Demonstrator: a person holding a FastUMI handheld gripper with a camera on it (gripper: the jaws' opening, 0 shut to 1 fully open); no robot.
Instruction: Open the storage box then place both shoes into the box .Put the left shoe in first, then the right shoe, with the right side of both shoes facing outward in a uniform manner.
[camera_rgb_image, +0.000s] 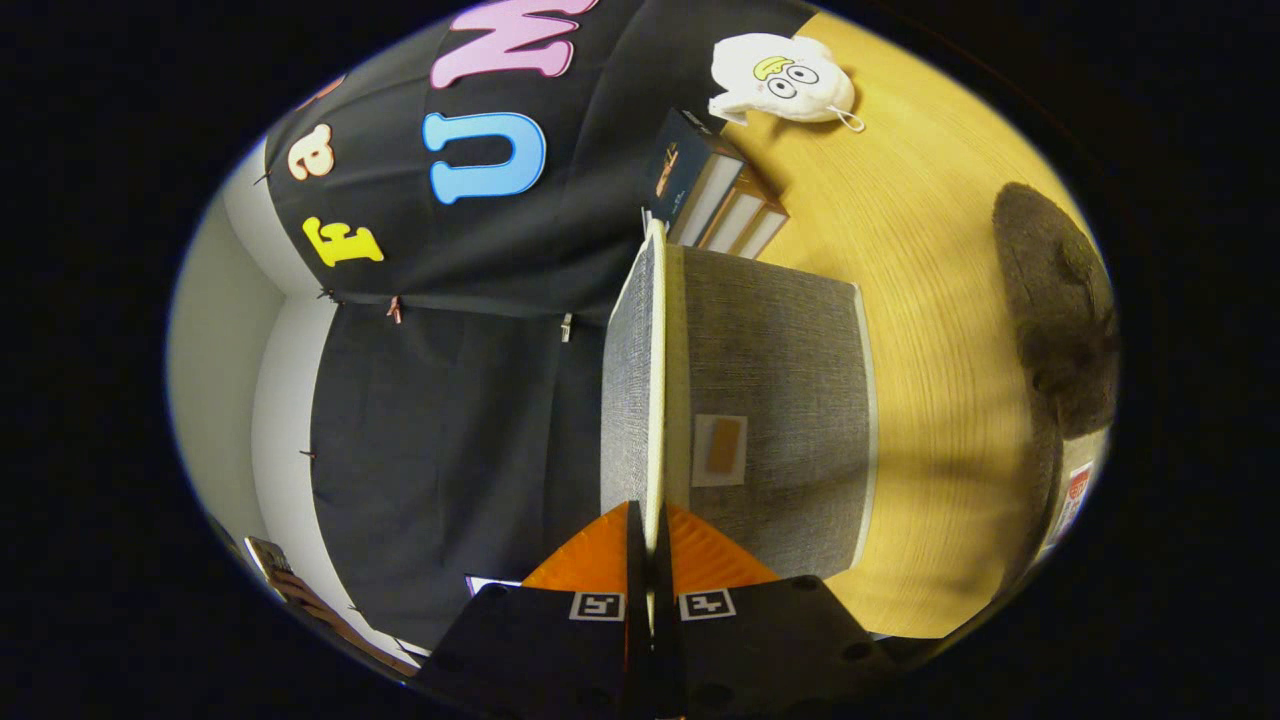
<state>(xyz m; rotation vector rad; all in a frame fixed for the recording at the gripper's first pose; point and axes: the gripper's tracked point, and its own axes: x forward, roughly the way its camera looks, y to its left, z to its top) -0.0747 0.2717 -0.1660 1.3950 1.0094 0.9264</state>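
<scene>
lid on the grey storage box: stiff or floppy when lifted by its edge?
Probably stiff: the lid stands flat and straight while the gripper pinches just its edge. Likely light, a thin fabric-covered panel. It seems hinged to the storage box, so it should swing, not lift free.

Grey woven-cloth storage box (770, 400), matt, rough weave, just ahead of fingers; its thin lid edge pinched between them. Yellow wood-grain tabletop (930, 300), smooth. Brown fuzzy shoe (1060, 300), beyond.
</scene>
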